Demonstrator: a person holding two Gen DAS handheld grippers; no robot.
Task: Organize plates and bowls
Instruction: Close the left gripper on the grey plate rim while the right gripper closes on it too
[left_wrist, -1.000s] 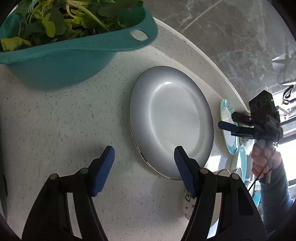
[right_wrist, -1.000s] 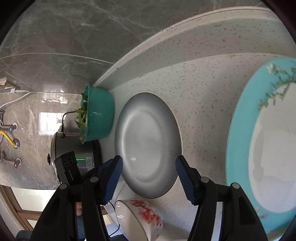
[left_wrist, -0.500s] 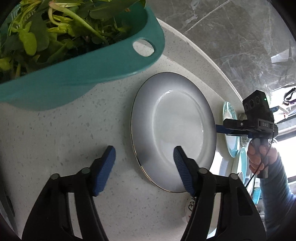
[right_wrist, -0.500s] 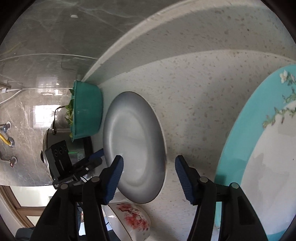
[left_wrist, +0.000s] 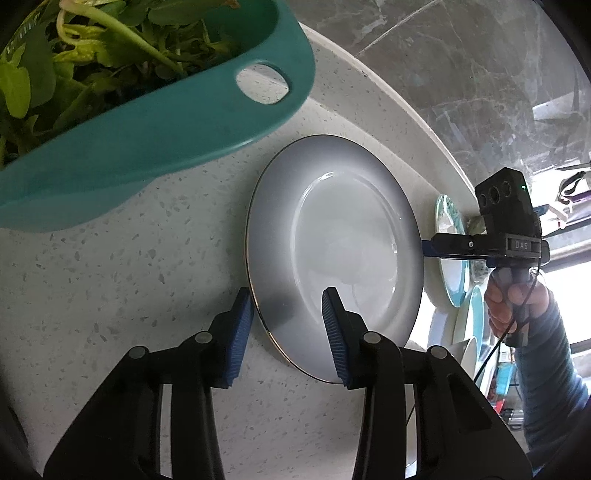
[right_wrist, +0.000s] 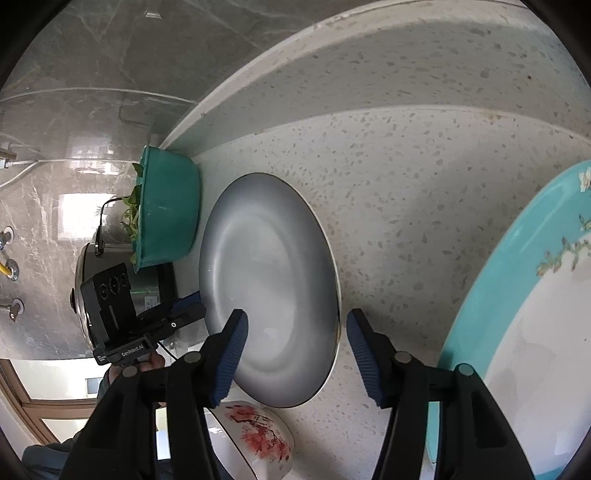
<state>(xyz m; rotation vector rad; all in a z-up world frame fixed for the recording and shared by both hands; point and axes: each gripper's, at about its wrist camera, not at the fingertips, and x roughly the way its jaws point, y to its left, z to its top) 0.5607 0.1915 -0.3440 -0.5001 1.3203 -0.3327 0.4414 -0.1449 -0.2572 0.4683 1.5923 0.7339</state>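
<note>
A grey plate (left_wrist: 343, 240) (right_wrist: 266, 266) with a thin gold rim lies flat on the speckled counter. My left gripper (left_wrist: 288, 317) straddles its near-left rim, one pad outside the edge and one above the plate's face. Its jaws are closing and the pads do not press. My right gripper (right_wrist: 295, 332) straddles the opposite rim with a wide gap, its jaws closing a little. Each gripper shows in the other's view, the right gripper (left_wrist: 428, 249) and the left gripper (right_wrist: 188, 306) at the plate's edges. A teal-rimmed floral plate (right_wrist: 480, 314) lies to the right.
A teal basin of leafy greens (left_wrist: 147, 122) (right_wrist: 166, 221) stands close behind the left gripper's side of the plate. A white bowl with red flowers (right_wrist: 258, 439) sits at the counter's front edge. A steel pot (right_wrist: 83, 288) is beyond the basin. The raised backsplash ledge (right_wrist: 332, 74) bounds the counter.
My left gripper moved in over the grey plate's rim and its jaws narrowed a lot. The right gripper came nearer to the plate's other edge.
</note>
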